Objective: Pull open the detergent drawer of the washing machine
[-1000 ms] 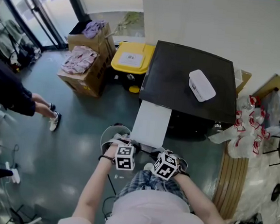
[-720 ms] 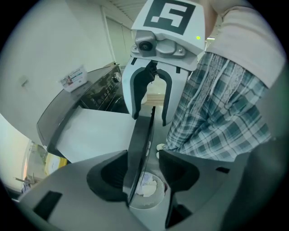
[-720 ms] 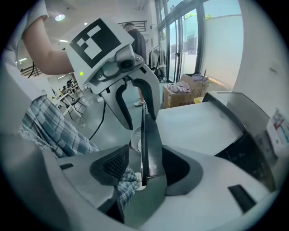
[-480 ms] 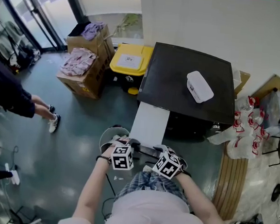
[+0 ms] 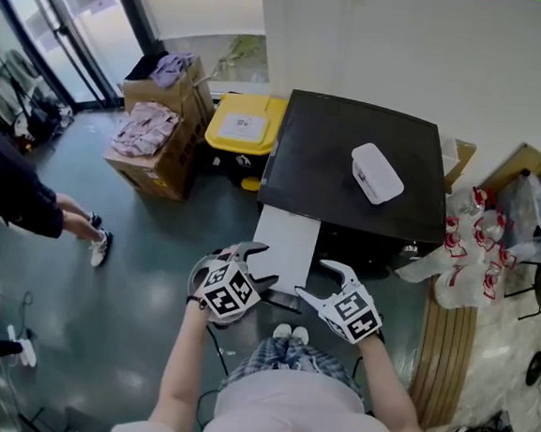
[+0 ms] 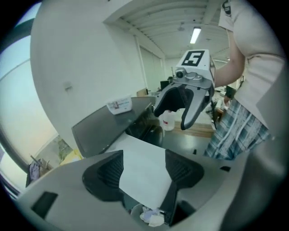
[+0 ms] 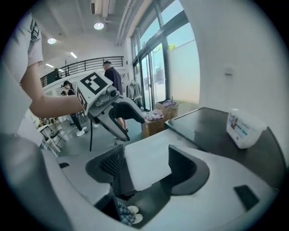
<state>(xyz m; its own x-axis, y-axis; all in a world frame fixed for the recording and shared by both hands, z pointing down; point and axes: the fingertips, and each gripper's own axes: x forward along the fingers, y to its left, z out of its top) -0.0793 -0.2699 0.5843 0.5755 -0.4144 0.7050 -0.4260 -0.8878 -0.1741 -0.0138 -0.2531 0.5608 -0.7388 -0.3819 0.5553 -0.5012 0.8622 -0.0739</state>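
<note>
The washing machine (image 5: 355,161) has a black top and stands against the wall. A white flat panel (image 5: 286,248) sticks out from its front toward me, and it also shows between the jaws in both gripper views. My left gripper (image 5: 259,264) hangs open above the panel's near left corner, with nothing between its fingers. My right gripper (image 5: 317,280) hangs over the near right corner; its jaws are closing slightly and hold nothing. Each gripper sees the other: the right gripper (image 6: 170,119) and the left gripper (image 7: 135,128).
A white box (image 5: 377,174) lies on the machine's top. A yellow-lidded bin (image 5: 244,122) and cardboard boxes of clothes (image 5: 155,139) stand to the machine's left. A person (image 5: 18,200) stands at the far left. Plastic bags (image 5: 475,247) sit at the right. A small waste bin (image 6: 149,216) is below the left gripper.
Both grippers were shut low at the panel's near end. They have opened, risen and moved apart to either side of that end.
</note>
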